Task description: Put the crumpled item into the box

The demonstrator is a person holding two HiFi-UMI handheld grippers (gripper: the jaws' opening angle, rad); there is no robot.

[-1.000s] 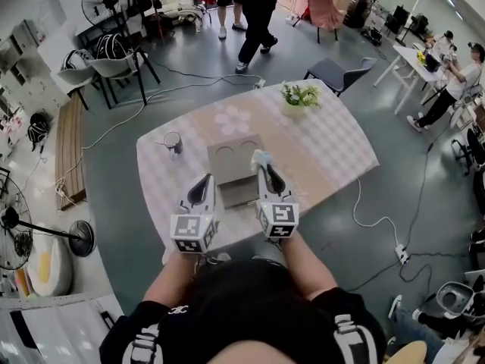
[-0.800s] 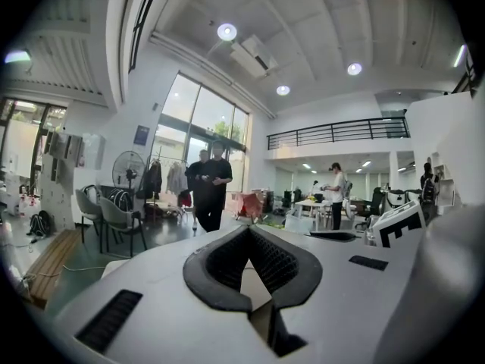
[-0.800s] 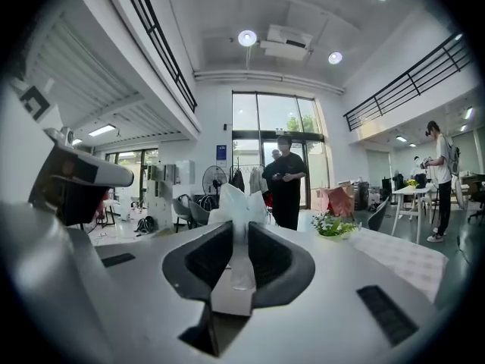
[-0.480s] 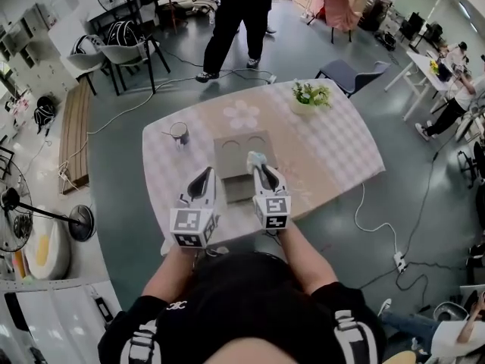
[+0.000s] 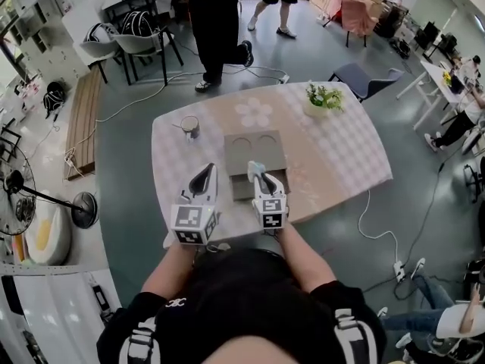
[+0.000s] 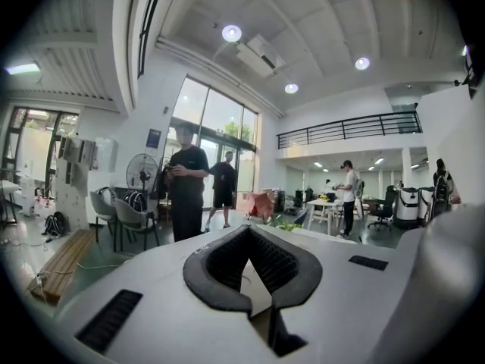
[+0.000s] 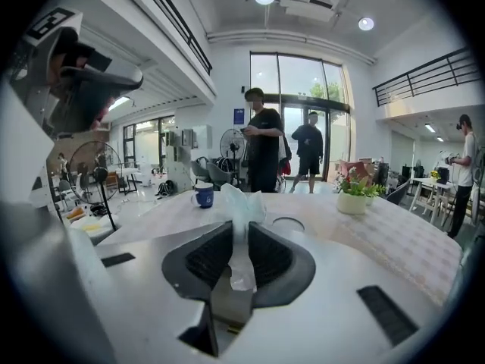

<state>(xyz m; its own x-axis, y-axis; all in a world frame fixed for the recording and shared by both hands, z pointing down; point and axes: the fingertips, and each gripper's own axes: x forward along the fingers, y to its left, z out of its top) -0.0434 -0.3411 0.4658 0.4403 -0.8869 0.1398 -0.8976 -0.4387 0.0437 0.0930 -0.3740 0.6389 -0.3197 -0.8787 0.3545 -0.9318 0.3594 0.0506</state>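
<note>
The crumpled item [image 7: 241, 202] is a pale, thin wad, and my right gripper [image 7: 241, 230] is shut on it, its top sticking up past the pads. In the head view that gripper [image 5: 258, 174] holds the crumpled item [image 5: 256, 166] over the middle of the flat grey box [image 5: 267, 149], which has two round cut-outs in its far half. My left gripper [image 5: 207, 173] hovers just left of the box's near corner. In the left gripper view its tips [image 6: 248, 232] meet with nothing between them.
The table [image 5: 333, 146] wears a pale checked cloth. A blue mug [image 5: 189, 126] stands far left and a potted plant [image 5: 324, 98] far right. A person in black [image 5: 216, 21] stands beyond the table, near chairs [image 5: 144, 45] and floor cables.
The head view has swung, so the table sits more to the right. The right gripper with the item has drawn back from the box's far right part towards its middle. The person in black has walked left.
</note>
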